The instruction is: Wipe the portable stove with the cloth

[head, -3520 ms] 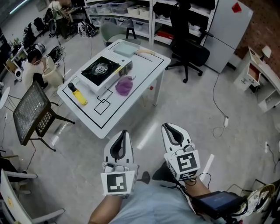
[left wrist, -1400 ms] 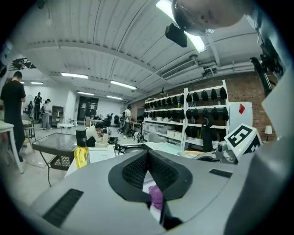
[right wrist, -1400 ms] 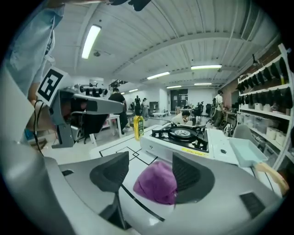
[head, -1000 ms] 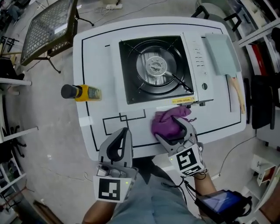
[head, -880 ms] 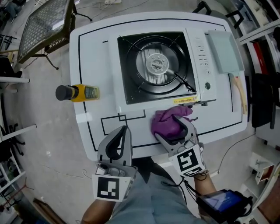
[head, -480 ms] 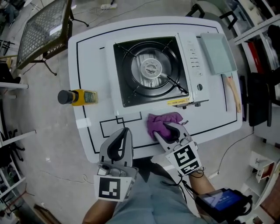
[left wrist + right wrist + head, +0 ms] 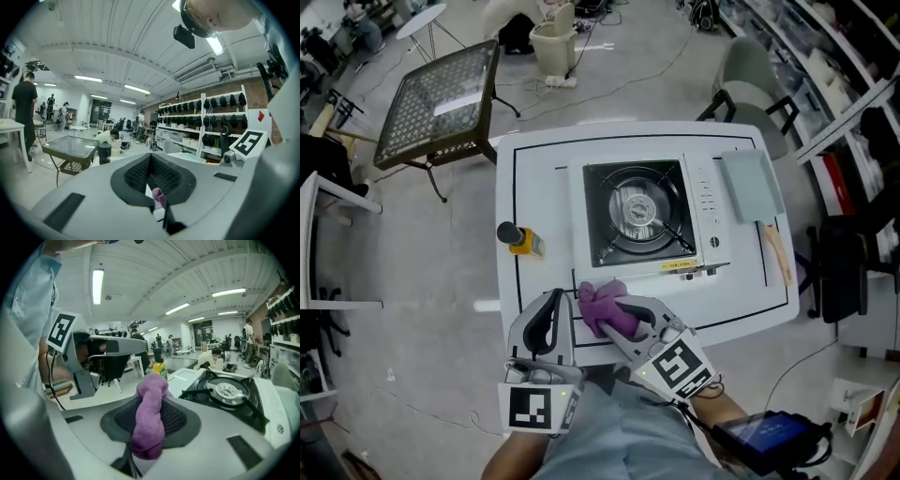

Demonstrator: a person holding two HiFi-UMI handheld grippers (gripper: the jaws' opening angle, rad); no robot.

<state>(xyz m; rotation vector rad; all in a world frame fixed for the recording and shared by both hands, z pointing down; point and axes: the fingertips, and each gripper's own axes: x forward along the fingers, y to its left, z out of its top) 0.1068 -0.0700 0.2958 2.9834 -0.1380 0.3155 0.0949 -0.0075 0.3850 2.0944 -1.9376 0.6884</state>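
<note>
The right tool has just been closing its jaws, and they now pinch the purple cloth, bunched between them and seemingly lifted above the table's near edge. Pickup looks done (wiping not yet begun). The portable stove sits farther off, untouched. A second ago the cloth lay on the table inside wide jaws. The left tool is closed and empty.

Floor: pale grey concrete, loose cables trailing across it.
Ceiling: white and ribbed, lit by long strip lights.
Furniture: white table, mesh-topped side table, grey chair, black office chair.
Far side: open shelving racks.
</note>
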